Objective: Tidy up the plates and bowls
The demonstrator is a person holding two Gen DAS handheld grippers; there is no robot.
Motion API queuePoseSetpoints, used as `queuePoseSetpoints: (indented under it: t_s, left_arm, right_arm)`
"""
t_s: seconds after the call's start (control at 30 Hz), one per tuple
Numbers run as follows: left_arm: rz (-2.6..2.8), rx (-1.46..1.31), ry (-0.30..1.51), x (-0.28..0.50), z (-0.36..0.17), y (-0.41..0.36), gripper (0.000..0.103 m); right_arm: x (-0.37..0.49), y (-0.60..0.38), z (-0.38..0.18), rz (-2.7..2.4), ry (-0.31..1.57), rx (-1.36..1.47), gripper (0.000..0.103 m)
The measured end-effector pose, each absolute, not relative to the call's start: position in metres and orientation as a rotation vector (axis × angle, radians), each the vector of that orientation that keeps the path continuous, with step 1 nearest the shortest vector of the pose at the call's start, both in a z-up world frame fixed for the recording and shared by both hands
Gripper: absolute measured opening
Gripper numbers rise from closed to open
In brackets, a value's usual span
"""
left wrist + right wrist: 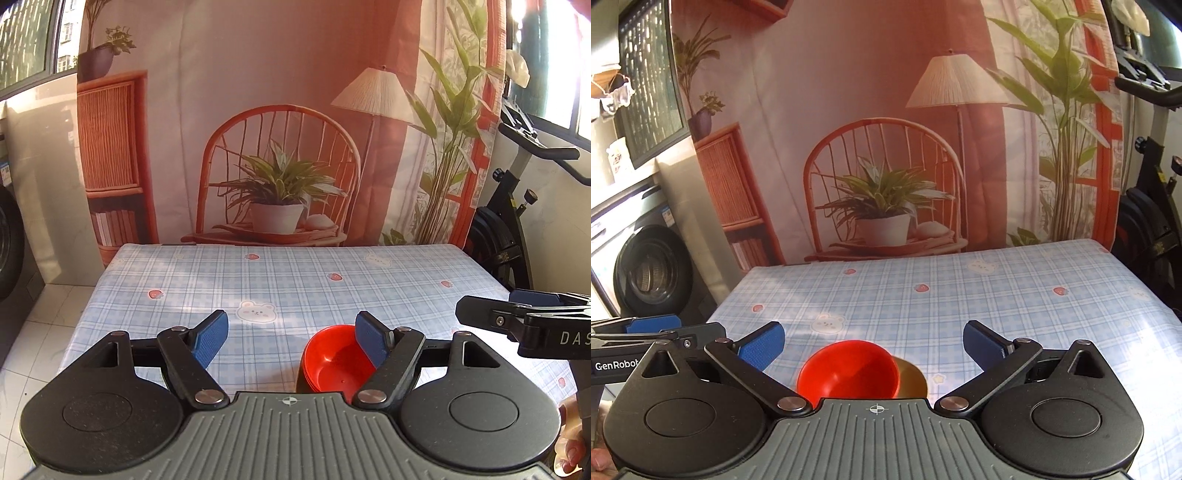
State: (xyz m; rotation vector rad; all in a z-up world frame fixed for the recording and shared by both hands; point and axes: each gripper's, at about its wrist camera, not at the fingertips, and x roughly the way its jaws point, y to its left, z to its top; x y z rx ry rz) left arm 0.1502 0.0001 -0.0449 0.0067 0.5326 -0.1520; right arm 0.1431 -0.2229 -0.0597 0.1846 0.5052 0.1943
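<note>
A red bowl (338,363) sits near the front edge of the table, just inside my left gripper's right finger; its layered rim looks like a stack of bowls. My left gripper (291,334) is open and empty above the table. In the right wrist view the red bowl (849,373) lies low between the fingers, with a yellowish round patch (912,378) behind it to the right. My right gripper (873,345) is open and empty. Each gripper shows at the side of the other's view, the right one (517,319) and the left one (653,332).
The table wears a blue plaid cloth (295,280) with bears and strawberries. A printed backdrop (277,129) hangs behind it. An exercise bike (517,206) stands at the right, a washing machine (646,273) at the left.
</note>
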Motion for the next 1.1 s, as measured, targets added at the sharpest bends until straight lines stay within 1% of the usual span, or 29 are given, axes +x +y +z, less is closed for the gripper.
queuePoseSetpoints:
  t_s: [0.23, 0.57, 0.7, 0.87, 1.1]
  left_arm:
    - [-0.076, 0.083, 0.399, 0.104, -0.001, -0.004, 0.078]
    - [-0.077, 0.086, 0.253, 0.025, 0.061, -0.003, 0.079]
    - [-0.070, 0.081, 0.210, -0.003, 0.074, -0.006, 0.083]
    - [-0.080, 0.083, 0.182, -0.019, 0.078, -0.011, 0.083]
    - [-0.081, 0.074, 0.178, -0.015, 0.077, -0.011, 0.083]
  right_arm:
    - [0.103, -0.222, -0.021, 0.192, 0.405, 0.176, 0.103]
    - [0.030, -0.225, 0.034, 0.154, 0.247, 0.136, 0.103]
    - [0.010, -0.223, 0.043, 0.103, 0.217, 0.092, 0.103]
    - [-0.001, -0.229, 0.048, 0.113, 0.212, 0.109, 0.103]
    - [-0.001, -0.228, 0.050, 0.103, 0.210, 0.103, 0.103]
